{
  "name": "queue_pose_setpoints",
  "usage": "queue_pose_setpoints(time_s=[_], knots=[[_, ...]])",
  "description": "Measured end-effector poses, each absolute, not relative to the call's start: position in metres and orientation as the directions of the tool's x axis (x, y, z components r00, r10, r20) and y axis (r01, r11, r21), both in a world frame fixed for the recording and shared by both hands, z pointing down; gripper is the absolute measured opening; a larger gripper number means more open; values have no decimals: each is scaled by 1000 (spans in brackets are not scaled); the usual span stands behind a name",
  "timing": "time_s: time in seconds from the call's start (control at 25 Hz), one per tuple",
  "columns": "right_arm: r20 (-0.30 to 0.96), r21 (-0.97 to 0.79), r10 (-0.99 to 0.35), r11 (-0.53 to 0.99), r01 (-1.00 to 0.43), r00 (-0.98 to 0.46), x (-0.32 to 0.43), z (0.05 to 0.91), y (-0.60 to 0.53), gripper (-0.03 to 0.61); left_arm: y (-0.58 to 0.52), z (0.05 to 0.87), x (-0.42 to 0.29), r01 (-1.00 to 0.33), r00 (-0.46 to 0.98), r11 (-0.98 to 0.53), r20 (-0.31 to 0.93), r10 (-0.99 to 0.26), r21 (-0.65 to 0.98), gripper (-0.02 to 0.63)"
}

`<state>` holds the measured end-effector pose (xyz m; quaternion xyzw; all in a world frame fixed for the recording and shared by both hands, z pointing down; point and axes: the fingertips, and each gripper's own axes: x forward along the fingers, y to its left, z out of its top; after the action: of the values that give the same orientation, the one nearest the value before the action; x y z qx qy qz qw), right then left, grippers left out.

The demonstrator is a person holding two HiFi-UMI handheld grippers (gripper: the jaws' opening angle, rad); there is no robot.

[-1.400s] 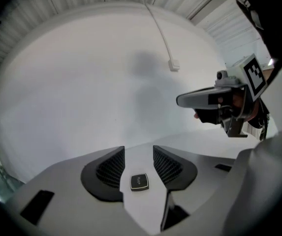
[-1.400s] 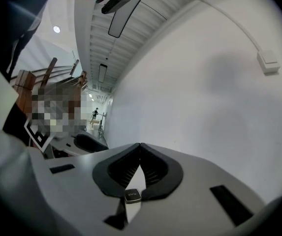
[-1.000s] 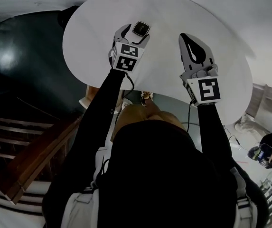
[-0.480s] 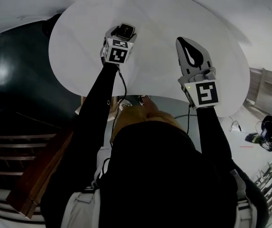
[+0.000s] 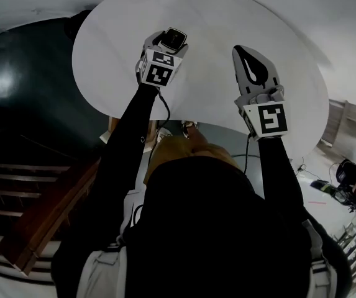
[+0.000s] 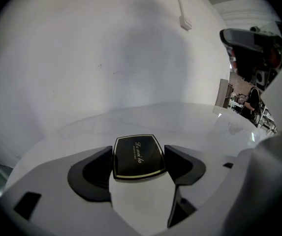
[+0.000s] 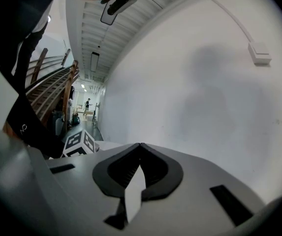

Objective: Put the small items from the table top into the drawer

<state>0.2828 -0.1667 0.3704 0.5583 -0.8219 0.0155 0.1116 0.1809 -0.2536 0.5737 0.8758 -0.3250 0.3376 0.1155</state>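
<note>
My left claw (image 6: 139, 155) is partly open, its two dark pads pressed against the sides of a small black case (image 6: 138, 156) and holding it. The case is flat and nearly square with rounded corners, a thin gold line runs round its lid, and it carries a line of pale script too small for me to read. It lies level between the pads, lid up, and sticks out a little past my fingertips. Seen from my head, that claw reaches out over the white round table (image 5: 215, 17), above its left half and not far in from the near edge. I cannot tell whether the case touches the table top or hangs just above it.

My right claw (image 7: 140, 144) is closed, its tips meet at a point, and nothing sits between them. It also reaches over the table, to the right of the left claw and well apart from it, at about the same reach. From its own camera I see the marker cube (image 7: 84, 142) of my left claw down at the left.

Beyond both claws stands a plain white wall (image 6: 106, 58). A thin white cable duct runs down it to a small box (image 7: 259, 53). A wooden stair rail (image 5: 47, 210) runs along my left side.
</note>
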Motion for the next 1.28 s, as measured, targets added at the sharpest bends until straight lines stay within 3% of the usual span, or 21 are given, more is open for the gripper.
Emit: queue_pose_setpoints(time_s=[0.48, 0.68, 0.96, 1.28], knots=[[102, 105, -855, 517, -849, -508, 205, 342, -163, 26, -184, 448, 120, -717, 607, -696, 504, -615, 14, 342], [161, 105, -812, 580, -808, -562, 180, 359, -146, 26, -150, 402, 104, -719, 624, -695, 437, -648, -2, 342], [157, 115, -765, 642, -758, -624, 137, 356, -140, 26, -133, 382, 79, -751, 598, -659, 399, -695, -24, 342], [151, 107, -695, 719, -687, -703, 55, 353, -123, 26, -101, 387, -10, -820, 518, -573, 401, -755, -19, 342]])
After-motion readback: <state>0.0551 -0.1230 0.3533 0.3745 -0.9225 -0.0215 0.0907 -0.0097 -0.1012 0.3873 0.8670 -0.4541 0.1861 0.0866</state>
